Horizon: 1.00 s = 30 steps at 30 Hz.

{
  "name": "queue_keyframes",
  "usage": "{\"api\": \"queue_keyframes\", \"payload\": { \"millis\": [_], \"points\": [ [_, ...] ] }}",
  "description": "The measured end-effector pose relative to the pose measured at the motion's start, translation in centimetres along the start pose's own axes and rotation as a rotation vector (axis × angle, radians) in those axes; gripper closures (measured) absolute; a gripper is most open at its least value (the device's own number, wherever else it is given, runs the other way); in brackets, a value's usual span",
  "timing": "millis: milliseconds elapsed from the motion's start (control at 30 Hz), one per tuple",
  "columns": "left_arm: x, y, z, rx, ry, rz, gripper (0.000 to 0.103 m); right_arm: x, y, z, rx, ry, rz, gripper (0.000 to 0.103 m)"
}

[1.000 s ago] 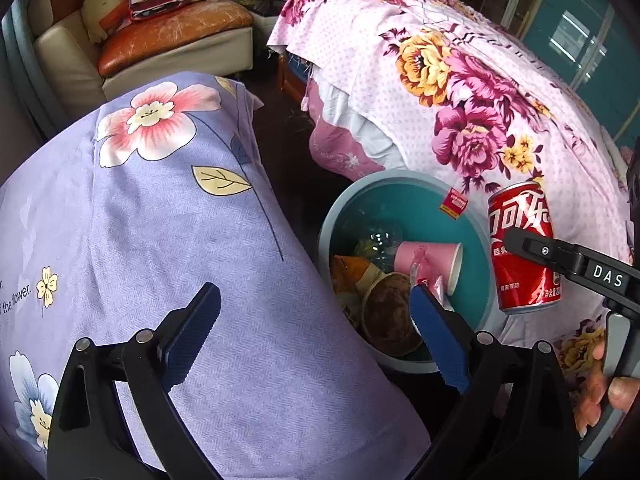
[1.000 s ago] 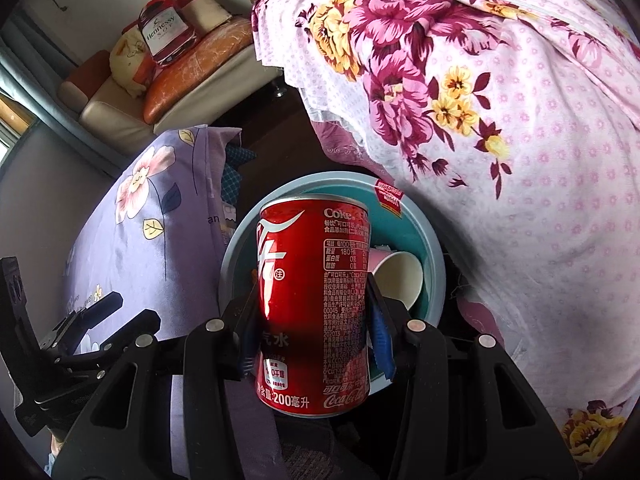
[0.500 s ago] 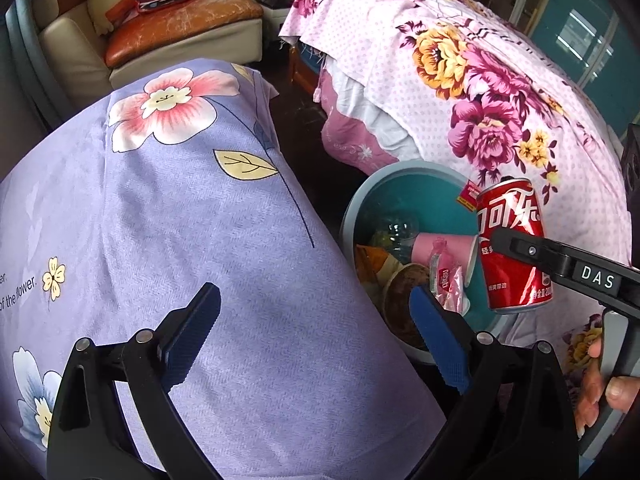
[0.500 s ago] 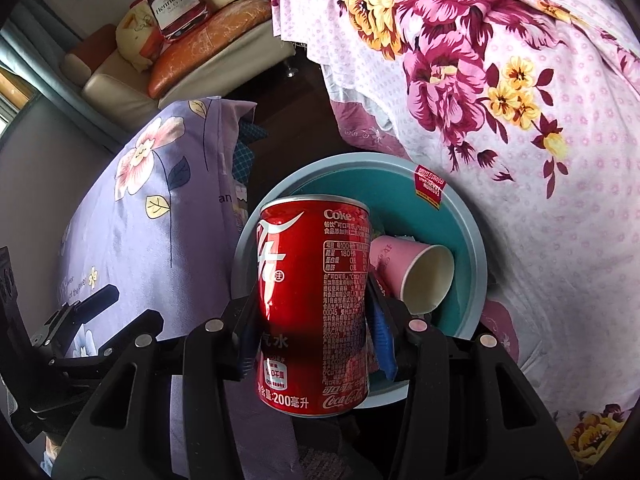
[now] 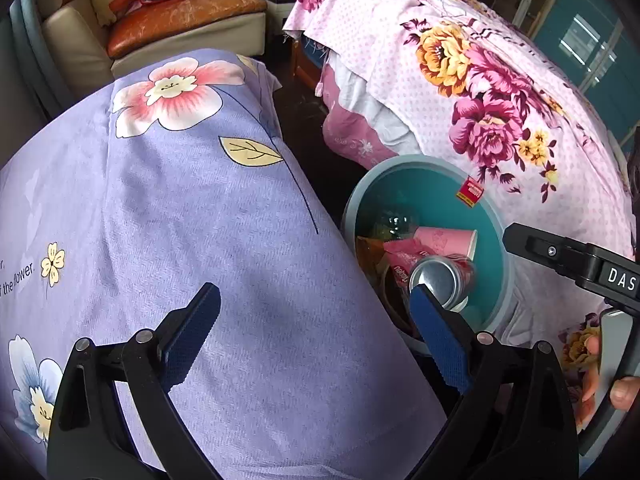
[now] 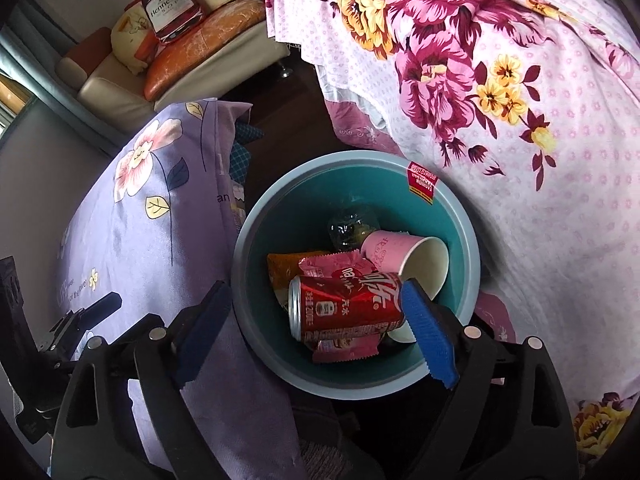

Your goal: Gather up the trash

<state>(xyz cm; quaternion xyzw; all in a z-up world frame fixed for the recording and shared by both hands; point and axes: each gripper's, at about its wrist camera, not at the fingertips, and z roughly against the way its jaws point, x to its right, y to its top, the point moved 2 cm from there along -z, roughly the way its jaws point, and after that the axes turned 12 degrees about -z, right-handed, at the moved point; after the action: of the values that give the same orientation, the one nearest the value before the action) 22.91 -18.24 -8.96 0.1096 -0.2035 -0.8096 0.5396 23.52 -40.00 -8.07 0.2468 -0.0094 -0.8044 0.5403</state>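
A red cola can [image 6: 346, 306] lies on its side inside the teal bin [image 6: 464, 216], on top of red wrappers, beside a pink paper cup [image 6: 404, 258] and a clear bottle. My right gripper [image 6: 314, 322] hovers above the bin, its jaws opening wide, nothing pressed between the blue pads. In the left wrist view the can [image 5: 440, 278] shows its silver end in the bin [image 5: 350, 208]. My left gripper [image 5: 316, 324] stands open over the purple flowered cover, empty. The right gripper's black body [image 5: 576, 264] reaches in from the right edge.
A purple flowered cover [image 5: 160, 208] drapes a bulky shape left of the bin. A bed with a pink floral spread [image 6: 520, 100] rises to the right. A cream sofa with an orange cushion [image 5: 180, 20] stands at the back. Dark floor lies between them.
The right gripper's jaws parted and let go of the red can, which dropped into the bin and now lies on its side. The left gripper stayed open over the purple cover.
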Motion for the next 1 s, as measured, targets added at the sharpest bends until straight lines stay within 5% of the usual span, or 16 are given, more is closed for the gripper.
{"api": "queue_keyframes", "payload": {
  "millis": [167, 1000],
  "points": [
    [0.4, -0.5, 0.9, -0.003, -0.006, -0.004, 0.007, 0.0, -0.5, 1.4, 0.016, -0.001, 0.019, 0.007],
    [-0.1, -6.0, 8.8, 0.061, 0.042, 0.062, 0.004, -2.0, -7.8, 9.5, 0.143, -0.076, 0.208, 0.007]
  ]
}}
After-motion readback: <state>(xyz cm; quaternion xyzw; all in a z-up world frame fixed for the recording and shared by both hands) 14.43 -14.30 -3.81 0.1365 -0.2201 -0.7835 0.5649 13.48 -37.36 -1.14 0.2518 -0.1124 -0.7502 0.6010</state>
